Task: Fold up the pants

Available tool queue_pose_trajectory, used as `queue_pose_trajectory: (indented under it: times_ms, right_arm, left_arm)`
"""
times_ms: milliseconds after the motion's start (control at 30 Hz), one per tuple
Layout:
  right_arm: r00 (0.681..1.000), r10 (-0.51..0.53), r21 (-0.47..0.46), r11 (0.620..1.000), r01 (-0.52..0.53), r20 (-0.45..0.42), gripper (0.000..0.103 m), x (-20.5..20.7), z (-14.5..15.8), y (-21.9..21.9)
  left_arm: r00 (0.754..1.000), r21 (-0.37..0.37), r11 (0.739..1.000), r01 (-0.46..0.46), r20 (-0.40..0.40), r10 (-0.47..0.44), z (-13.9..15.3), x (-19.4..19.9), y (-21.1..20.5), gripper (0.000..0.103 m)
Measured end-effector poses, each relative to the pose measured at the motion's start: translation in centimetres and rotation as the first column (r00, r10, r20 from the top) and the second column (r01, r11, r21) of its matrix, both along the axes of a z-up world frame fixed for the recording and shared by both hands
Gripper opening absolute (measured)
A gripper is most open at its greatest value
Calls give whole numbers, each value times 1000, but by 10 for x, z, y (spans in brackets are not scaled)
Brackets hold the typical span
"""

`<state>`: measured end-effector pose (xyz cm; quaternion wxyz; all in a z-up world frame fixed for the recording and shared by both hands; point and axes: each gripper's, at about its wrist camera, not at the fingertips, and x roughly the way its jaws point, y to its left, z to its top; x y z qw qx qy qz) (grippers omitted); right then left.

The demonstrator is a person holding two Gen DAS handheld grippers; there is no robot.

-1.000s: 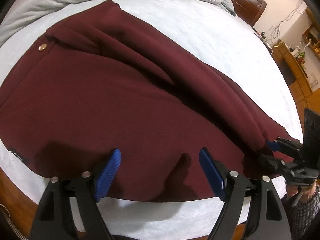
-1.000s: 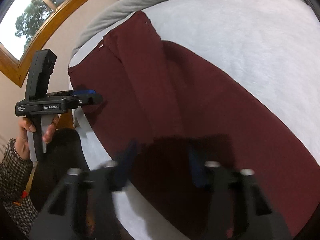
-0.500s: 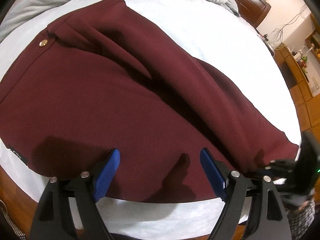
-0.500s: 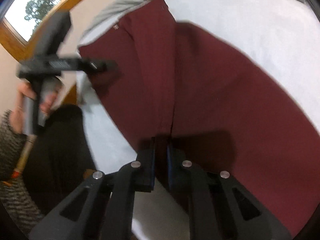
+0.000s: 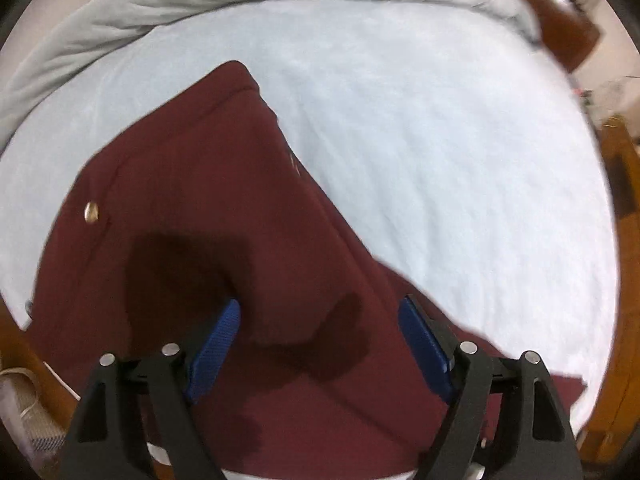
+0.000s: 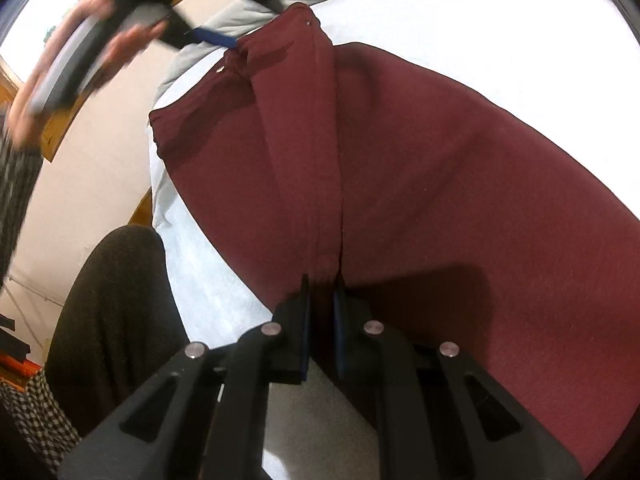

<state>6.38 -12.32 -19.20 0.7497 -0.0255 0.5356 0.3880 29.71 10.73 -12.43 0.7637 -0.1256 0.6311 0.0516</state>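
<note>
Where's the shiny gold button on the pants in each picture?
Left wrist view: the button is at the left, on the pants.
Right wrist view: it is a tiny dot near the top, left of centre.
Shared landmark: the grey duvet beyond the pants.

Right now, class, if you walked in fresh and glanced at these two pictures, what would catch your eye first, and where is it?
The dark red pants dominate, spread across the pale bedsheet with a gold button near the waistband. The right gripper is shut on a fold of fabric at the near edge, while the left gripper hovers open above the cloth. A rumpled grey duvet is heaped along the far side.
</note>
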Motion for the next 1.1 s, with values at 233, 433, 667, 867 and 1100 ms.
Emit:
queue_pose_trajectory:
  times_ms: [233, 433, 667, 867, 1100]
  right_arm:
    - [1000, -16, 45, 999, 17, -23, 8, 2, -2, -9]
    - [999, -25, 67, 997, 27, -38, 8, 4, -1, -9]
    - [998, -35, 84, 996, 39, -54, 8, 5, -1, -11]
    - [997, -47, 93, 994, 52, -61, 8, 8, 1, -17]
    - [997, -62, 100, 993, 67, -48, 8, 9, 7, -22]
  left_arm:
    - [974, 157, 987, 22, -227, 14, -40, 63, -4, 81]
    - [936, 237, 970, 49, -351, 39, -69, 94, -6, 81]
    - [896, 239, 970, 31, -436, 78, -91, 108, 5, 71]
    - [939, 161, 987, -23, -335, 77, -63, 92, 21, 21]
    - [999, 103, 994, -27, -24, 29, 10, 29, 34, 16]
